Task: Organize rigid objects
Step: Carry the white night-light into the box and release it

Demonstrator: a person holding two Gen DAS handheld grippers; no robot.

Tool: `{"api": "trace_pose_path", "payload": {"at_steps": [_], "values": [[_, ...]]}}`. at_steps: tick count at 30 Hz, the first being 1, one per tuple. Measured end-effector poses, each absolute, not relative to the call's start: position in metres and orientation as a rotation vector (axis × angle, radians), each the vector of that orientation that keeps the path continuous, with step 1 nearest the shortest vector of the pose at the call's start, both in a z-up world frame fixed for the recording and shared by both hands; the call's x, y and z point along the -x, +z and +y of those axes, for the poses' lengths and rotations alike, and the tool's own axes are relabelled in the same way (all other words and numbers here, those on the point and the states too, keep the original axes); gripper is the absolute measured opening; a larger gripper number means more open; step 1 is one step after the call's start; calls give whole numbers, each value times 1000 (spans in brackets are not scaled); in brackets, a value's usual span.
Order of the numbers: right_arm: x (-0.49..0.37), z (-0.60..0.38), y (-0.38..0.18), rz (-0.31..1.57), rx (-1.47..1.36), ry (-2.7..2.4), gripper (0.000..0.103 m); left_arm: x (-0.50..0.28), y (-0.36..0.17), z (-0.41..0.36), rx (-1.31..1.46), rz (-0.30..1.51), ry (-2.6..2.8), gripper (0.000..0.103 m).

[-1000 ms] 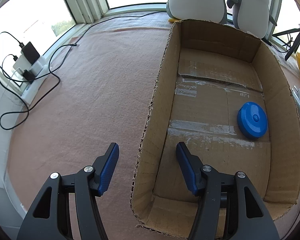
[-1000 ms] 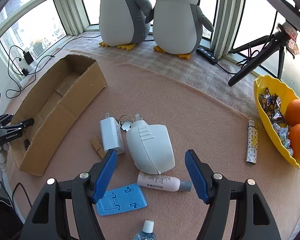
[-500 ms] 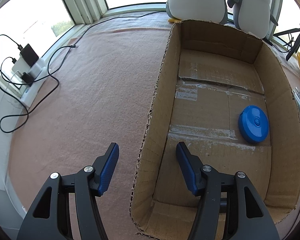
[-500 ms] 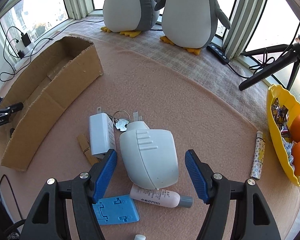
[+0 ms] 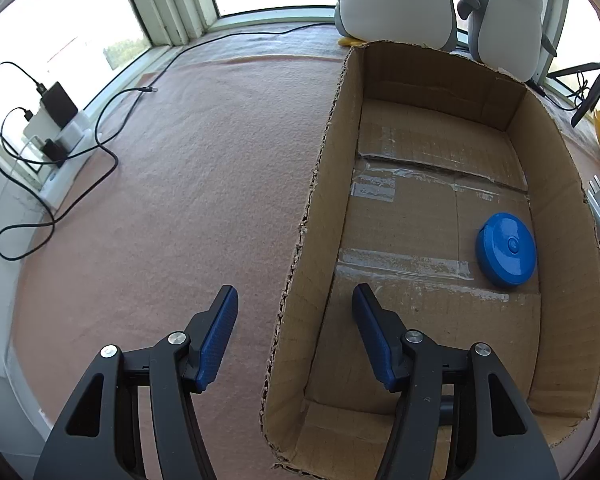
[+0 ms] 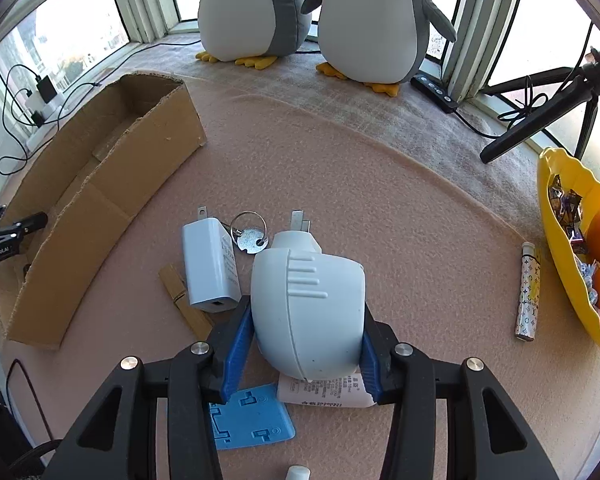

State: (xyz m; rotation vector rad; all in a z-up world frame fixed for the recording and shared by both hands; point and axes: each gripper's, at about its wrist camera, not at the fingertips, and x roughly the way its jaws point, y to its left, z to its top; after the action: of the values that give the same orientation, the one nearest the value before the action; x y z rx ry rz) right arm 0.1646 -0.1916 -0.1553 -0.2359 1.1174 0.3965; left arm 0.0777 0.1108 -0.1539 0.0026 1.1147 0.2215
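Note:
My right gripper [image 6: 305, 350] is shut on a large white plug adapter [image 6: 308, 304], its blue pads against both sides. Beside it lie a small white charger [image 6: 209, 264], a key on a ring [image 6: 250, 236], a wooden clothespin [image 6: 184, 300], a white tube [image 6: 324, 394] and a blue plastic stand [image 6: 250, 420]. My left gripper [image 5: 294, 336] is open and empty, straddling the near left wall of the cardboard box [image 5: 320, 216]. A blue round tape measure [image 5: 506, 250] lies inside the box. The box also shows in the right wrist view [image 6: 112, 176].
Two plush penguins [image 6: 320, 12] stand at the back by the window. A yellow bowl [image 6: 568, 216] with oranges and candy sits at the right, a patterned lighter [image 6: 527, 290] beside it. A tripod [image 6: 540, 116] stands back right. A power strip with cables [image 5: 56, 128] lies left.
My right gripper moved forward and down over the white plug adapter and closed on it. My left gripper stayed open, drifting slightly at the box wall.

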Motion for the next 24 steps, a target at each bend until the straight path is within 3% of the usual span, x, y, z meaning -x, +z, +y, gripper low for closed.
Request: {"api": "trace_pose_path", "payload": {"at_steps": [12, 24], "values": [[-147, -184, -113, 1037, 173, 371, 43, -77, -154, 112, 9, 1108, 211, 60], [-129, -107, -77, 992, 142, 475, 43, -76, -154, 112, 6, 1097, 200, 60]]}}
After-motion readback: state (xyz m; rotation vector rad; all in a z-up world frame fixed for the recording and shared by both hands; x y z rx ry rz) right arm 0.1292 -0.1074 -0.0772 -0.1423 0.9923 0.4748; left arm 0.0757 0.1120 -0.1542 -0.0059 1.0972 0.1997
